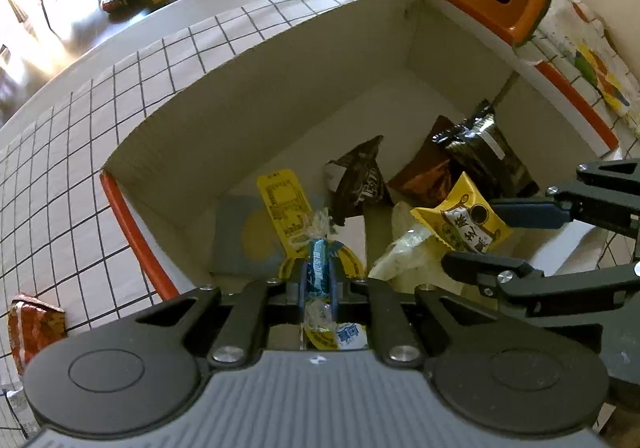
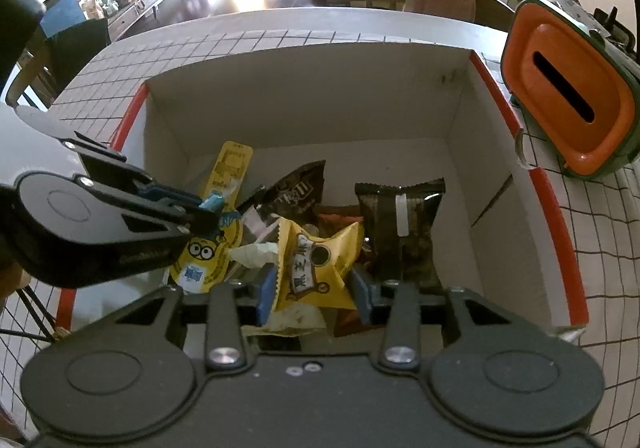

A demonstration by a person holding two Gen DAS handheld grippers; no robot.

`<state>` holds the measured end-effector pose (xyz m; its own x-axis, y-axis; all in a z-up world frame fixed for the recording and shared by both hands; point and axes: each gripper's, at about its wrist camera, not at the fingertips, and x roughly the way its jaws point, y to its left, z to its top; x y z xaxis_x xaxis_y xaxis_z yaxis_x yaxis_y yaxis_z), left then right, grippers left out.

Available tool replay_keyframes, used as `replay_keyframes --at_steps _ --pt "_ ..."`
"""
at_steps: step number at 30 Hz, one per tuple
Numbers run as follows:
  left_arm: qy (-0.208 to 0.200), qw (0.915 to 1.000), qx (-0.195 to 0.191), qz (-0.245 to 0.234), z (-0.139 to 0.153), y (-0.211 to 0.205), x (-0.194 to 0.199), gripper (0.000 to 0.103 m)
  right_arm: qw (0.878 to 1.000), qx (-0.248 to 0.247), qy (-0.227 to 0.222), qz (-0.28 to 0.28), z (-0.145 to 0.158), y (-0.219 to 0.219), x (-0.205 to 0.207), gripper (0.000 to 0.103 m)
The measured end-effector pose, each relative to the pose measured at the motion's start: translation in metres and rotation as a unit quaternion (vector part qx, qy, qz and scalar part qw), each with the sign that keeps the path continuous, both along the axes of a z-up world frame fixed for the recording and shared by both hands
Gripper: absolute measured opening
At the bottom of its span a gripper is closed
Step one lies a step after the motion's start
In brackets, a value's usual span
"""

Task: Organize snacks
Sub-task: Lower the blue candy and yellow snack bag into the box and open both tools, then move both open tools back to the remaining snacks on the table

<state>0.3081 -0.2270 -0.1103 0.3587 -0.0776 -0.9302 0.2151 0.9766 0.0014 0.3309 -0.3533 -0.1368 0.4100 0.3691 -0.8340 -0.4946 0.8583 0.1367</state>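
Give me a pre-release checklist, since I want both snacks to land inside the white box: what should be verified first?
1. Left claw clamped on the blue twist-wrapped candy: ok.
2. Candy over the white cardboard box with orange rim, not the checked tablecloth: ok.
3. Right claw has the yellow crinkled snack packet between its fingers: ok, though whether the pads press it cannot tell.
4. Yellow packet inside the box walls: ok.
5. Claws apart from each other: ok, close but not touching.
6. All snacks gathered: not ok, an orange-red packet lies on the tablecloth outside.
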Motion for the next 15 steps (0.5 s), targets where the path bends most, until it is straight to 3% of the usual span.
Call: replay_keyframes --at_steps 7,11,13,15 --pt "-0.012 0.9998 -0.016 0.001 0.007 0.006 -0.007 0.011 1.000 0.007 -0.002 -0.008 0.005 -0.002 -0.004 0.049" --pt "-0.026 0.9992 -0.032 0.000 0.020 0.012 -0.017 0.013 1.000 0.011 -0.020 -0.007 0.017 -0.002 -0.013 0.059" --pt "-0.036 0.9985 -0.043 -0.002 0.027 0.015 -0.023 0.020 0.999 0.010 -0.029 -0.008 0.023 -0.001 -0.017 0.066" --pt "-0.045 0.9977 -0.051 -0.001 0.034 0.018 -0.026 0.027 0.999 0.014 -0.040 -0.011 0.031 -0.002 -0.022 0.067"
